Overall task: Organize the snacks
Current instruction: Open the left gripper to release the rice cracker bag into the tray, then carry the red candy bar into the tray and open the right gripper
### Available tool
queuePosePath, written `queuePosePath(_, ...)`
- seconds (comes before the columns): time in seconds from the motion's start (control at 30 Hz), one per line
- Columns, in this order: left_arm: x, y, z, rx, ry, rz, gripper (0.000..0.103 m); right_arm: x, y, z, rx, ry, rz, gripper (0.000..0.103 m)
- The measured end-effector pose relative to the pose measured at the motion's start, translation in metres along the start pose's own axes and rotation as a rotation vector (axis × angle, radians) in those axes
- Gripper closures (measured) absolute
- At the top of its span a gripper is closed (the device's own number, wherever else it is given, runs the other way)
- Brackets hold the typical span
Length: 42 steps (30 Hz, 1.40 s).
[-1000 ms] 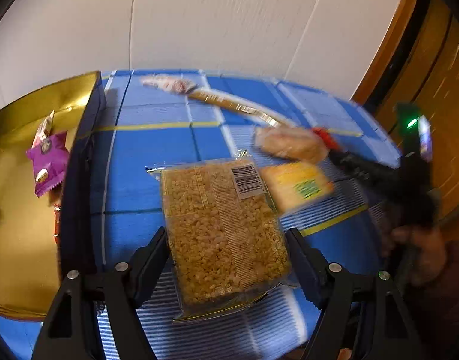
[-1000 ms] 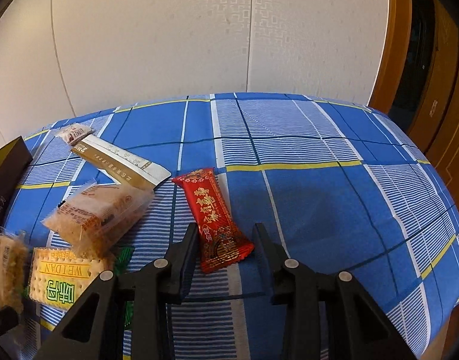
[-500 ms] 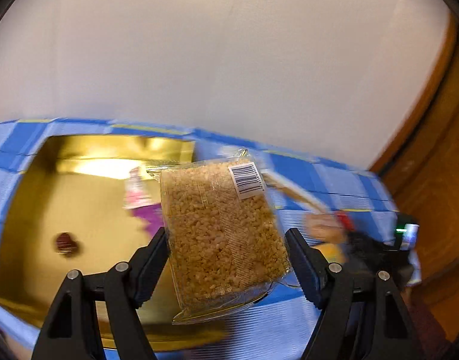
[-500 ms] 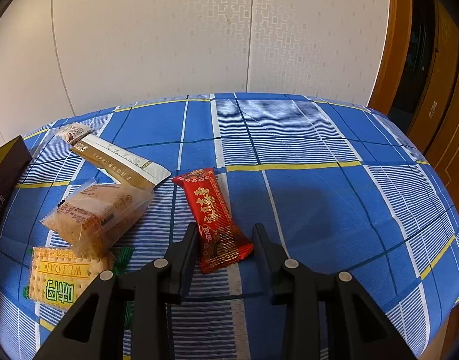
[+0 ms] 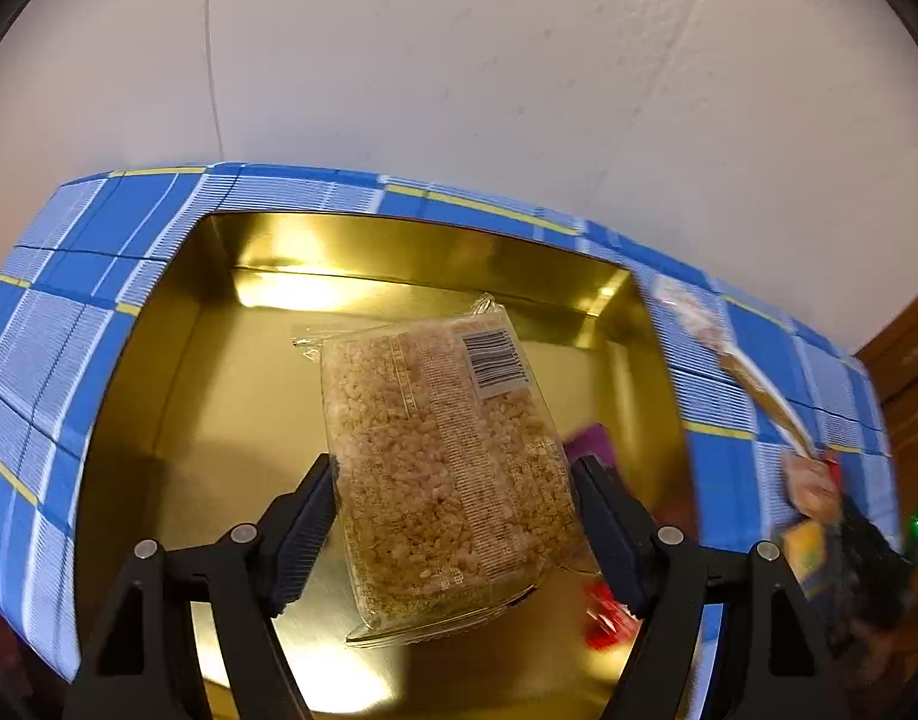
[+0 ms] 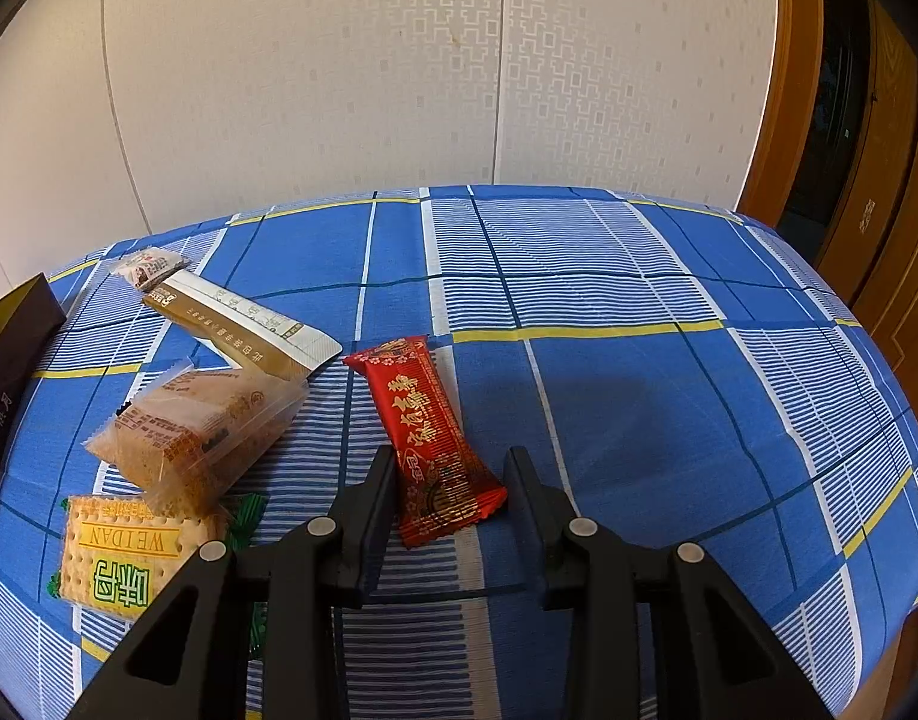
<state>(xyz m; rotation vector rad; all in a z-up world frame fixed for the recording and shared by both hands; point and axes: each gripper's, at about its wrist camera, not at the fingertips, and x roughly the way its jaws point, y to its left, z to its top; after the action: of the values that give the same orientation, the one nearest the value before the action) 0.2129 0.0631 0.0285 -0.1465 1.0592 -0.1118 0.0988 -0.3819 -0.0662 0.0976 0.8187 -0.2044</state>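
Two tools: left tool point(image 5: 453, 528), pinching the rice cracker pack point(image 5: 441, 462), now hovers over the gold tray point(image 5: 231, 396); right tool point(image 6: 450, 504) stays spread.

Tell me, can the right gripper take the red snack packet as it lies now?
Probably yes. The red snack packet lies flat on the tablecloth, its near end already between the open fingers of the right gripper, with nothing on top.
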Motion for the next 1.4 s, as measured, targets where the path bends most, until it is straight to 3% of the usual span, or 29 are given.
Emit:
queuePosePath(0.4,0.048,0.003,0.025,-0.015,0.026,0.1,0.025,0.0,0.0,0.0,0.002,0.0,0.001,0.067)
queuePosePath(0.57,0.028,0.008,0.024,-0.07,-0.053,0.1,0.021,0.0,0.0,0.0,0.004,0.0,0.002,0.067)
queuePosePath(0.77,-0.017,-0.007,-0.001,-0.081,-0.151,0.007,0.021,0.0,0.0,0.0,0.006,0.0,0.002,0.066)
queuePosePath(0.97,-0.063,-0.062,-0.055,0.087,-0.218,-0.138,0.021,0.0,0.0,0.0,0.006,0.0,0.003,0.066)
queuePosePath(1.2,-0.079,-0.126,-0.131,0.274,-0.167,-0.385,0.021,0.0,-0.001,0.0,0.009,0.0,0.006,0.066)
queuePosePath(1.4,-0.048,-0.164,-0.189,0.429,-0.061,-0.411,0.022,0.0,0.0,0.0,0.003,0.0,0.003,0.067)
